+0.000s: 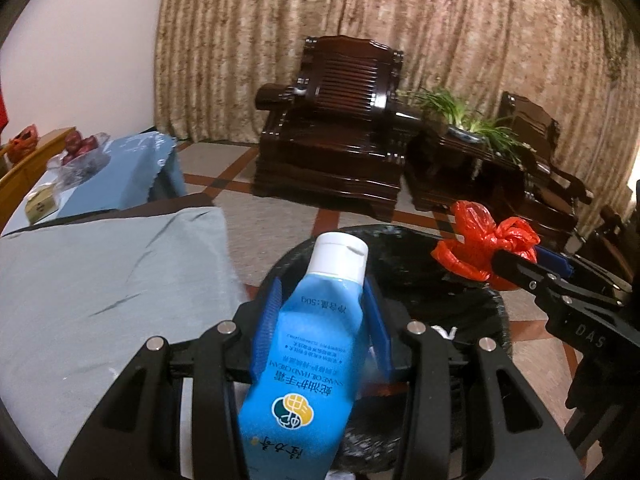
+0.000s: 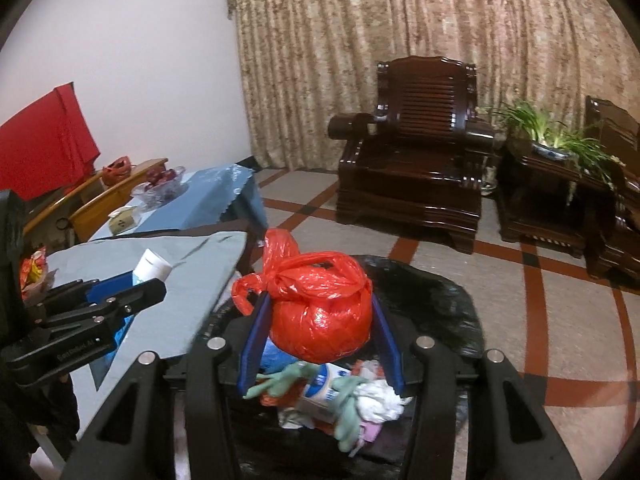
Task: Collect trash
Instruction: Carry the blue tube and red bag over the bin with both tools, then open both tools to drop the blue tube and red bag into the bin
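**Both tools loaded above the trash bin**

Left tool (image 1: 324,312): clamped on a blue hand cream tube (image 1: 308,344), white cap pointing forward and away, printed label upside down in the left wrist view. Blue pads (image 1: 267,320) pressed against both sides of the tube. Tube held over the near rim of the trash bin (image 1: 404,248), which is lined with a black bag. Table (image 1: 100,280) with a grey-blue cloth just left of the bin.

Right tool (image 2: 320,320): closed around a knotted red plastic bag (image 2: 320,312), round and full, knot and loose handles sticking up and to the left. Bag gripped between the blue pads, hanging directly above the bin opening. Seen from the left wrist as well, off to the right, red bag (image 1: 486,246) at the far right edge of the bin.

Bin contents below the red bag: green rubber glove (image 2: 344,404), a white bottle with a blue label (image 2: 320,392), crumpled white paper (image 2: 378,400), other scraps too jumbled to tell apart.

Left tool also visible from the right wrist view at far left (image 2: 120,292), tube cap showing above its fingers, over the edge of the grey-blue cloth.

Background: dark wooden armchair (image 1: 332,128), potted green plant (image 2: 552,132) on a dark side table, beige patterned curtain (image 1: 400,20), tiled floor with red-brown bands. Further table at left with a blue cloth and a glass bowl of red fruit (image 2: 162,184).
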The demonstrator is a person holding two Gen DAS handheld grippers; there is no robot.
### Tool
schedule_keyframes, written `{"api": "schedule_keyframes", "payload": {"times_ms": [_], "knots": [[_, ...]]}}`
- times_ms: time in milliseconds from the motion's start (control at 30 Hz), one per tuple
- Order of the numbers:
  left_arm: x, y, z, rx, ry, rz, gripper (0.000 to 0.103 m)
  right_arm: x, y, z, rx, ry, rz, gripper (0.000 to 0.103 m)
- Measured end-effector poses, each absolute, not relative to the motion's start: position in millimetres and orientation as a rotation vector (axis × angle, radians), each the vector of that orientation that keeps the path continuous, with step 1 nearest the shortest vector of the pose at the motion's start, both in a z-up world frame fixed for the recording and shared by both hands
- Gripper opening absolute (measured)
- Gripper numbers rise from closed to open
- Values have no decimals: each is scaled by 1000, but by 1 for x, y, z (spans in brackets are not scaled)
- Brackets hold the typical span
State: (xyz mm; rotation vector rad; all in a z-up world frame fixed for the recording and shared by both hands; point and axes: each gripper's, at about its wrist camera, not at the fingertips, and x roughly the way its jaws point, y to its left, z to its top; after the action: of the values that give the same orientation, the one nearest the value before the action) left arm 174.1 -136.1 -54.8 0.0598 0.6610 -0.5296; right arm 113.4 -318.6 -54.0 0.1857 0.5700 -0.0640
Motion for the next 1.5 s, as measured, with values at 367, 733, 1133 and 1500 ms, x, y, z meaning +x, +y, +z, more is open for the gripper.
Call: {"api": "schedule_keyframes", "payload": {"times_ms": [367, 733, 1133, 1500], "knots": [[184, -191, -71, 69, 671, -618, 40, 110, -355, -64, 205, 582, -134, 49], [209, -229, -87, 66, 683, -658, 40, 124, -374, -83, 217, 612, -163, 49], [234, -230, -115, 63, 748, -662, 42, 140, -378, -104, 209, 659, -170, 53], [234, -203, -102, 45, 727, -627, 67, 134, -370, -101, 200, 647, -188, 94]]}}
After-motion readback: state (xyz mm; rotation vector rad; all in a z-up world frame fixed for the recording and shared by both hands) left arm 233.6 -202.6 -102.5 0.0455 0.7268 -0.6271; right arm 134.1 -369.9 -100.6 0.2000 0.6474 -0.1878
